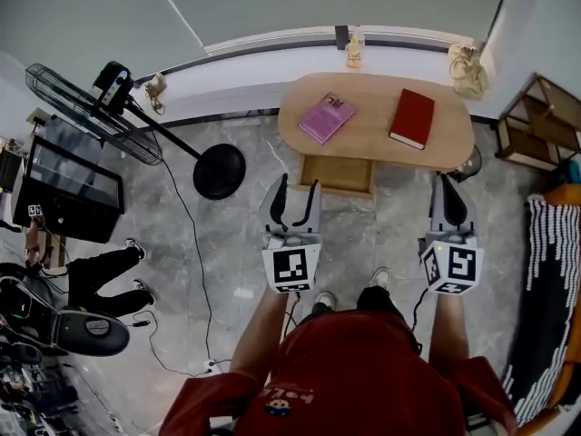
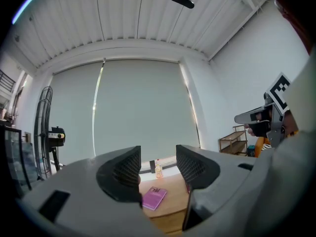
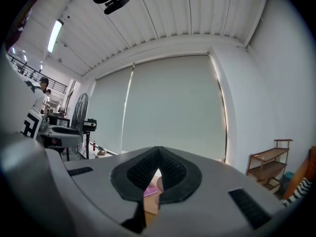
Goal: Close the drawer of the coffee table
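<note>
My left claw (image 2: 158, 158) has its jaws apart and empty. Past them I see a purple book (image 2: 152, 198) lying on the wooden bench (image 2: 170, 197), with a small bottle (image 2: 158, 170) behind it.

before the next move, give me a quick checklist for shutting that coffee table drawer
1. Drawer is pulled out of the coffee table: ok, it stands open on the near side.
2. Left gripper is free: ok, jaws apart, nothing between them.
3. Right gripper is free: ok, jaws together, nothing held.
4. A gripper is touching the drawer front: not ok, neither appears to touch it.
5. Nothing is sticking up out of the drawer: ok, only bare wood shows inside.
6. Purple book and red book are clear of the drawer: ok, both lie flat on the tabletop.
</note>
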### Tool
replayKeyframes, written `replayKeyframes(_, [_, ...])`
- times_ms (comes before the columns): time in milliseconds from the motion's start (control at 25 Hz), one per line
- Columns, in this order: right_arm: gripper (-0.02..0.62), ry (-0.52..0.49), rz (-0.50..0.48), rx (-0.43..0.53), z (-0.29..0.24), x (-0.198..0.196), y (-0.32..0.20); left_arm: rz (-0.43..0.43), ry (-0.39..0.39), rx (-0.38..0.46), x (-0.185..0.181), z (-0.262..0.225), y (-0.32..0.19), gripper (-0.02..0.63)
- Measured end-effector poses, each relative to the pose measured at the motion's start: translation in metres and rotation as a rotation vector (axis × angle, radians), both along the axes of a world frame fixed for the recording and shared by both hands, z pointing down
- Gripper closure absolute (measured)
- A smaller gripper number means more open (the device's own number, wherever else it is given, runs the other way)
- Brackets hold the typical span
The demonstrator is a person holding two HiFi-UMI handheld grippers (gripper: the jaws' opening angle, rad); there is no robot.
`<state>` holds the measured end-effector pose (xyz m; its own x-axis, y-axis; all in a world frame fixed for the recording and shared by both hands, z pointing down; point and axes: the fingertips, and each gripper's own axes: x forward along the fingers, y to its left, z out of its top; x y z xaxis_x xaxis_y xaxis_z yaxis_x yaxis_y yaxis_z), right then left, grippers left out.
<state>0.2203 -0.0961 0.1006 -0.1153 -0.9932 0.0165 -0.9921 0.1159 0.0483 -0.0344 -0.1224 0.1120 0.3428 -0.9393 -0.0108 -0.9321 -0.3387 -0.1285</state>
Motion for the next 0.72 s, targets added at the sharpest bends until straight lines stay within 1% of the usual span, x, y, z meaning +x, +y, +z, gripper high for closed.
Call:
replayKeyframes(80, [0.598, -0.016, -0.007, 0.004, 0.000, 0.023, -0.013, -0.021, 0.003, 0.043, 0.020, -0.009, -0.009, 0.396])
replayKeyframes(160, [0.598, -0.041, -0.013, 0.002, 0.001, 0.045, -0.024, -0.033, 0.003, 0.062, 0.040, -0.014, -0.016, 0.396])
replayKeyframes(280, [0.598, -0.066, -0.015, -0.002, 0.007, 0.074, -0.040, -0.040, -0.003, 0.056, 0.066, -0.011, -0.027, 0.396])
replayKeyframes(360, [0.598, -0.076, -0.023, -0.005, 0.013, 0.089, -0.049, -0.053, -0.015, 0.030, 0.079, -0.002, -0.034, 0.396])
replayKeyframes(480, [0.598, -0.083, -0.037, -0.020, 0.024, 0.102, -0.061, -0.070, -0.016, -0.003, 0.090, 0.009, -0.042, 0.396])
replayKeyframes(600, [0.598, -0.087, -0.046, -0.044, 0.033, 0.106, -0.072, -0.072, -0.026, 0.010, 0.098, 0.007, -0.048, 0.396])
replayKeyframes(720, [0.598, -0.096, -0.050, -0.054, 0.037, 0.102, -0.076, -0.067, -0.032, 0.009, 0.097, 0.014, -0.054, 0.396])
